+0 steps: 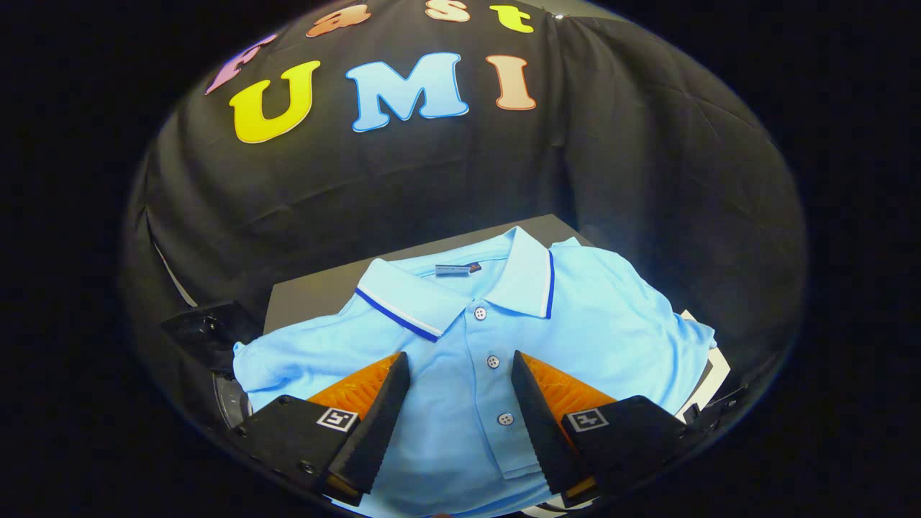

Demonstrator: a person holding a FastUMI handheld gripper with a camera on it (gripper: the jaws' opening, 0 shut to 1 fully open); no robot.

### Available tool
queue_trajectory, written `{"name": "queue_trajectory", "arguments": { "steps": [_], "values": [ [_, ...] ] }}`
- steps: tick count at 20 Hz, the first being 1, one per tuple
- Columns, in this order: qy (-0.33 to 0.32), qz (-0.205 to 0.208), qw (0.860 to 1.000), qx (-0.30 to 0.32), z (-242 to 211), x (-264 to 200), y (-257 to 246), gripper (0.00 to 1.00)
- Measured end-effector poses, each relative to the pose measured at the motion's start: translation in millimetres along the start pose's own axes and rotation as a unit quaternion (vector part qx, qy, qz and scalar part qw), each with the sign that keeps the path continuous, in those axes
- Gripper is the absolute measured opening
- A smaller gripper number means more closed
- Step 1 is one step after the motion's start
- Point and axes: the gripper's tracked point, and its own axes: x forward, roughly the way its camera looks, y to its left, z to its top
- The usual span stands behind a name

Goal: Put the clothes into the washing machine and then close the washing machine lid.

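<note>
One shirt (575, 316), light blue with a white-and-navy trimmed collar, lies spread face up on a dark table (316, 291) in front of the black cloth wall. Its collar points away from the gripper (460, 374), toward the wall, and its button placket runs back from the collar toward the fingers. The gripper is released: its two black, ridged fingers (378, 417) stand wide apart above the shirt's chest, one on each side of the placket, with three buttons showing in the gap between them. Whether the fingertips touch the fabric cannot be told. Left of the shirt, at its sleeve, a dark object (205, 331) sits at the table's edge, too dim to identify.
</note>
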Motion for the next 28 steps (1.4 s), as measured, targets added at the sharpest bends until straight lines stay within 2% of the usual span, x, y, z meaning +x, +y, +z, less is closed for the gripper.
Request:
{"name": "queue_trajectory", "arguments": {
  "steps": [2,5,7,8,9,11,15,21,28],
  "values": [
    [-0.003,-0.002,1.0,0.013,0,-2,-1,0.44],
    [-0.01,-0.01,0.999,0.036,4,-1,-2,0.44],
    [-0.013,-0.009,1.0,0.019,2,3,-1,0.09],
    [-0.019,-0.007,1.0,0.019,2,3,1,0.09],
    [-0.022,-0.005,1.0,0.018,4,0,0,0.02],
    [-0.037,-0.007,0.999,0.006,6,-5,1,0.02],
    [-0.078,-0.026,0.995,-0.058,18,-28,5,0.02],
    [-0.129,-0.01,0.99,-0.051,25,-75,19,0.01],
    [-0.171,-0.022,0.982,-0.071,36,-120,54,0.01]
  ]
}}
